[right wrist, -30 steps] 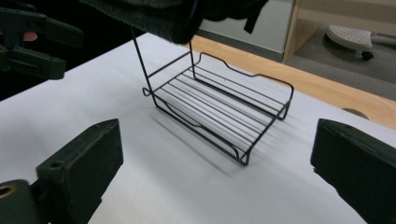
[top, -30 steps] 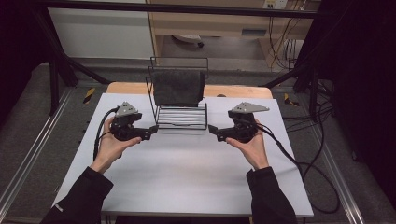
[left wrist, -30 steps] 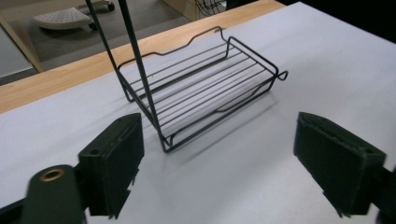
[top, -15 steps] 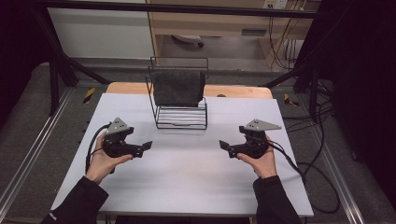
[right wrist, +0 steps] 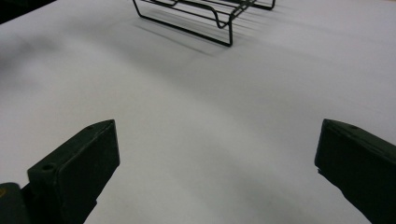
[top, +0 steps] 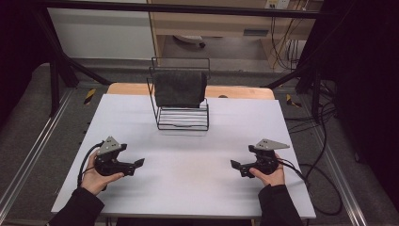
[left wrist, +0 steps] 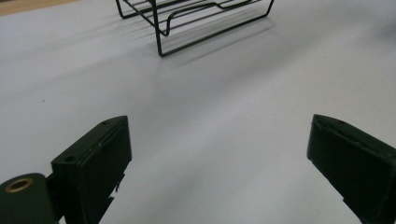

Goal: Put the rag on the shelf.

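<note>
A black wire rack (top: 182,115) stands at the back middle of the white table (top: 188,155), with a dark cloth (top: 179,88) draped over its upper rail. My left gripper (top: 139,163) rests low near the table's front left, open, nothing between its jaws. My right gripper (top: 234,164) sits near the front right, open too and empty. Both point inward toward the table's middle. The rack's base shows far off in the left gripper view (left wrist: 196,18) and in the right gripper view (right wrist: 201,14). Left gripper (left wrist: 219,158) and right gripper (right wrist: 219,163) jaws stand wide apart over bare table.
A wooden strip (top: 235,92) edges the table's far side. Cables (top: 310,179) trail off the right edge. Metal frame rails (top: 28,155) run along the left, and a dark frame bar crosses the back.
Both grippers have drawn back from beside the rack toward the table's front and spread outward, left to the left and right to the right. The cloth stays on the rack.
</note>
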{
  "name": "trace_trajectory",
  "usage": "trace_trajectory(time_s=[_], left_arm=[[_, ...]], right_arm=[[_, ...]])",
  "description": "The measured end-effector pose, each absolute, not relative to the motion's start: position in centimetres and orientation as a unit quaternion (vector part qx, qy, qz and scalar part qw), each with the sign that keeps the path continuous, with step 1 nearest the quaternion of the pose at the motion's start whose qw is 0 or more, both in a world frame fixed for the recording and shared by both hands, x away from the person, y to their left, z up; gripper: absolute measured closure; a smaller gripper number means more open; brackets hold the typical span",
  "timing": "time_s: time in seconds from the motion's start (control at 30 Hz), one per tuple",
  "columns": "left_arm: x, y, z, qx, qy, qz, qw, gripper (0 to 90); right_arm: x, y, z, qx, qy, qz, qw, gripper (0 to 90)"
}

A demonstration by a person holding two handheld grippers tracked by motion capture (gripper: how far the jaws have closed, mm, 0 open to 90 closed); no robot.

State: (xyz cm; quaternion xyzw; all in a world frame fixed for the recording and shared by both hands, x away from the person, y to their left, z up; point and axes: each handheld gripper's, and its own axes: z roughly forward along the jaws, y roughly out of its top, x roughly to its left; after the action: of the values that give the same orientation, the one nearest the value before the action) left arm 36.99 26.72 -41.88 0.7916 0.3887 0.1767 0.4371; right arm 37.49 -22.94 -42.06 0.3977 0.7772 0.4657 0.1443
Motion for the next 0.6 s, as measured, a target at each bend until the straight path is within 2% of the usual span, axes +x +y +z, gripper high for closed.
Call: trace_trajectory(time_s=[0.3, 0.6], left_arm=[[36.3, 28.1, -43.6, 0.796, 0.39, 0.178, 0.427, 6.7], [36.0, 28.6, -44.8, 0.803, 0.393, 0.173, 0.414, 6.7]], right_arm=[[36.1, -25.3, -44.2, 0.402, 0.778, 0.465, 0.132, 0.8], [35.9, -25.6, -44.7, 0.398, 0.785, 0.457, 0.132, 0.8]])
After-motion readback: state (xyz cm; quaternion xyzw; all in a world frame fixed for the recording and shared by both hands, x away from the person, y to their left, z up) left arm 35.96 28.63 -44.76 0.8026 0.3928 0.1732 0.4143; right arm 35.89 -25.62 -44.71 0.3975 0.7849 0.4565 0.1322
